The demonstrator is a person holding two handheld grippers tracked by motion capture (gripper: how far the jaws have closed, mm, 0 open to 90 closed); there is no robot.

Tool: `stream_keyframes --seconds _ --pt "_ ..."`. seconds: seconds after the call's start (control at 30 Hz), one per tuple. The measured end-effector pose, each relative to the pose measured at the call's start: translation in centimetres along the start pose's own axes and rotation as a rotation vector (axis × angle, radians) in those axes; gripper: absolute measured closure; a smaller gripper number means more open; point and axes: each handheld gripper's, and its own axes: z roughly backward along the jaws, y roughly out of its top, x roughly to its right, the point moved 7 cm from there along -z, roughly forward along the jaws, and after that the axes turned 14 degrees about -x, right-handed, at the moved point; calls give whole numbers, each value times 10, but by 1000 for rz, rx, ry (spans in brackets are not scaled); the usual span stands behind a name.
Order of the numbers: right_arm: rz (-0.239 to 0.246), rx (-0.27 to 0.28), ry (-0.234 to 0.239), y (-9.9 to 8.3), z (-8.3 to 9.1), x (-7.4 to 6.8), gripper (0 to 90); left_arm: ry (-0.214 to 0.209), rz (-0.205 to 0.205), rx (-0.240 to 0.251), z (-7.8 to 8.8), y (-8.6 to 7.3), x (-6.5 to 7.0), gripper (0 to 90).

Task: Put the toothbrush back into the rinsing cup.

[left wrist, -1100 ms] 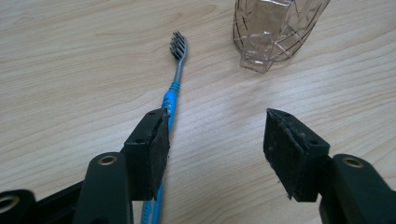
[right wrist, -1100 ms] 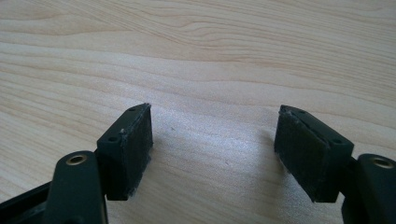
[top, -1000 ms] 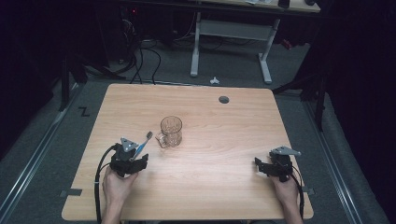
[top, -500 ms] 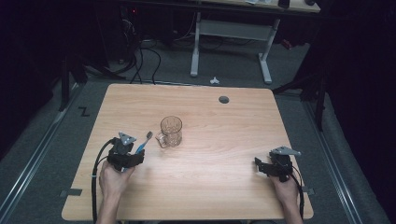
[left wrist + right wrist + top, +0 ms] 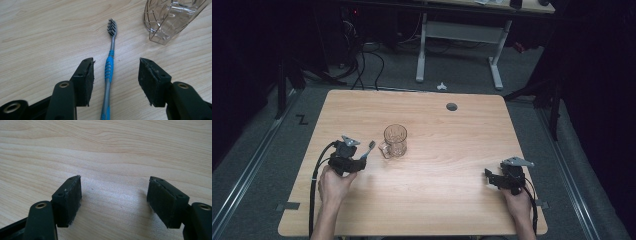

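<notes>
A grey and blue toothbrush (image 5: 109,65) lies flat on the wooden table (image 5: 452,150), its bristle head pointing away from my left gripper (image 5: 115,63). The handle runs between the jaws. They have just been closing, but both pads still stand clear of the handle, so this gripper is open. From above, the left gripper (image 5: 358,161) sits at the table's front left with the toothbrush (image 5: 368,149) just ahead of it. A clear glass mug (image 5: 395,140) stands upright to the right of the brush head. My right gripper (image 5: 115,182) is open over bare wood at the front right (image 5: 489,178).
A dark round hole (image 5: 452,106) sits in the table near its far edge. Beyond the table stand a white desk frame (image 5: 459,37) and loose cables on the floor (image 5: 362,55). A cable trails from each gripper toward the front edge.
My left gripper has shifted a little to the left and away from the person, and its jaws have narrowed around the toothbrush handle. The toothbrush, mug and right gripper stayed put.
</notes>
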Motion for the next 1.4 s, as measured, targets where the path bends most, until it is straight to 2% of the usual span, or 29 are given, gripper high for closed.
stream_keyframes --seconds 0.23,0.3,0.33,0.6,0.7,0.93,1.03,1.1,1.4 --pt "0 0 0 0 0 0 283 7 -16 -43 -4 7 -3 472" --pt "0 0 0 0 0 0 283 -2 -14 -53 -6 8 -3 473" --pt "0 0 0 0 0 0 283 5 -19 -76 -8 9 -5 473" --pt "0 1 -1 0 0 0 283 3 -21 -106 -14 18 -8 482" --pt "0 0 0 0 0 0 283 16 -23 -119 -16 19 -10 490" --pt "0 0 0 0 0 0 283 18 -39 -165 -22 25 -11 503" --pt "0 1 -1 0 0 0 283 12 -35 -170 -24 27 -11 504" --pt "0 0 0 0 0 0 283 21 -36 -188 -26 28 -13 503" --pt "0 0 0 0 0 0 283 6 -26 -247 -37 32 -17 524"
